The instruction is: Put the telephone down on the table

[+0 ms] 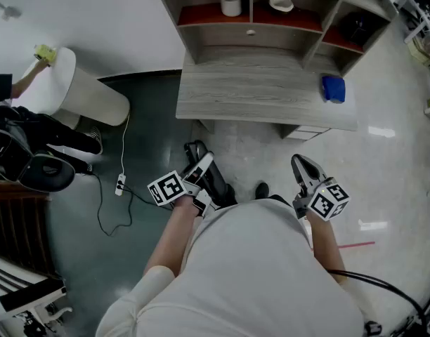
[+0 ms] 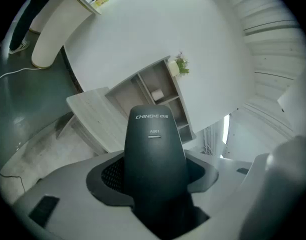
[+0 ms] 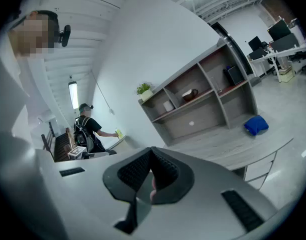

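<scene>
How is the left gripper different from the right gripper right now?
The left gripper is clamped on a black telephone, but the right gripper holds nothing. The left gripper's jaws stand wide apart around the telephone, while the right gripper's jaws are pressed together. Both grippers point toward the wooden table, and both are held out in front of the person.
</scene>
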### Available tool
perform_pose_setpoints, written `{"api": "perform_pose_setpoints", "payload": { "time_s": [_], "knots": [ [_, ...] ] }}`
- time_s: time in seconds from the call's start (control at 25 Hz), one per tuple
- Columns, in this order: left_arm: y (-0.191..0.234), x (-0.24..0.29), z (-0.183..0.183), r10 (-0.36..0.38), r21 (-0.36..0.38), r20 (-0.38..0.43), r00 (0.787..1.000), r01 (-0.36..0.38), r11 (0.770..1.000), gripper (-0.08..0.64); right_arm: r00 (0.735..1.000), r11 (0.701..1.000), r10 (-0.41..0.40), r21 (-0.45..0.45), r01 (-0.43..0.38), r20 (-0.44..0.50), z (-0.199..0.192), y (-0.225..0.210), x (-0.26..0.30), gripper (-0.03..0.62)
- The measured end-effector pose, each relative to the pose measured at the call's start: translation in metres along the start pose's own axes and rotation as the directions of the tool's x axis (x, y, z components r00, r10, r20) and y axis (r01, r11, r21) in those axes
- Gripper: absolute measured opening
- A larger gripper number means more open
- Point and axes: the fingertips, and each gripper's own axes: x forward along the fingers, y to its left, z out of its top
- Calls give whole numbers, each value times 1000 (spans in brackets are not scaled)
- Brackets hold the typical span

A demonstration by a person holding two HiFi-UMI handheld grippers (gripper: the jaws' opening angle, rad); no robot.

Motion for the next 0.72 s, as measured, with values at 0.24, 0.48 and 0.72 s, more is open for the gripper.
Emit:
{"api": "perform_pose_setpoints", "payload": {
  "time_s": [0.24,0.48,0.72],
  "knots": [
    [-1,-1,-2,0,2,-2,1000,0,1000,282,1000,1000,4,3,-4,1,-1,2,-2,17],
    [-1,-1,-6,6,0,-4,1000,-6,1000,282,1000,1000,11,9,-11,-8,-5,0,-3,17],
    [-3,3,-8,20,4,0,1000,-20,1000,282,999,999,37,5,-37,-20,-3,-2,-4,17]
  ]
}}
